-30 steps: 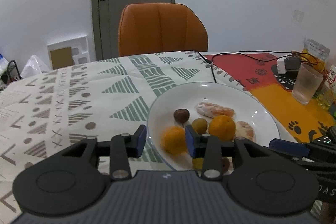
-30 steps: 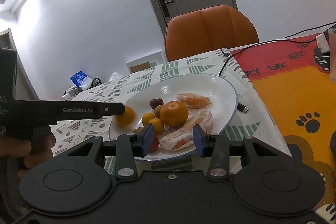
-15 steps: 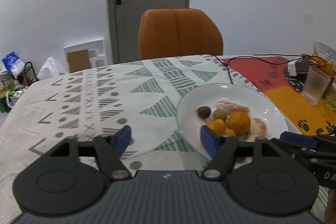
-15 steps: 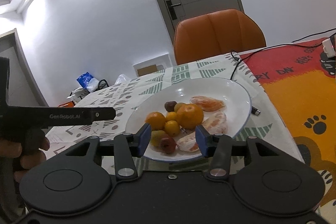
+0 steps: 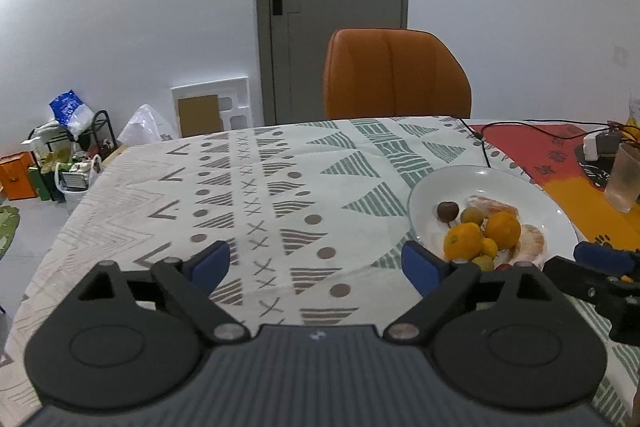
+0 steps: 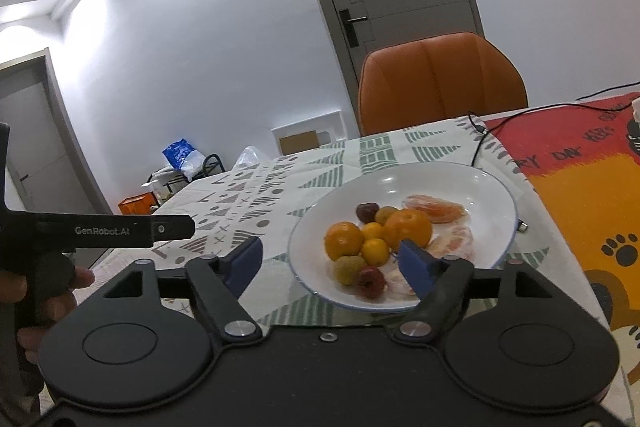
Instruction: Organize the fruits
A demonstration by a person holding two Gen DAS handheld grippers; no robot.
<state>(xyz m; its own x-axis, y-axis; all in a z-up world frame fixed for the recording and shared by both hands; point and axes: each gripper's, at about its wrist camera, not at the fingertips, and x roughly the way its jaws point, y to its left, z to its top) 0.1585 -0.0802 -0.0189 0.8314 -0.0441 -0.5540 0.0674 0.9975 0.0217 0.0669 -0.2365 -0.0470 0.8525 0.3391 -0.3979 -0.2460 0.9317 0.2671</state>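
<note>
A white plate (image 5: 532, 193) (image 6: 492, 203) on the patterned tablecloth holds several fruits: two oranges (image 5: 463, 241) (image 6: 409, 224), small yellow kumquats (image 6: 375, 251), a dark brown fruit (image 5: 447, 211), green and red small fruits (image 6: 370, 281) and peeled orange segments (image 6: 436, 209). My left gripper (image 5: 316, 265) is open and empty, above the cloth to the left of the plate. My right gripper (image 6: 332, 261) is open and empty, at the plate's near edge. The right gripper's tip shows in the left wrist view (image 5: 600, 255).
An orange chair (image 5: 394, 75) stands behind the table. A black cable (image 5: 486, 147) runs past the plate's far side. A glass (image 5: 624, 177) and a charger sit on the red-orange mat (image 6: 580, 195) at the right. Clutter lies on the floor at the left.
My left gripper let go of an orange onto the plate, opened wide and drew back left. My right gripper opened wider and pulled back a little.
</note>
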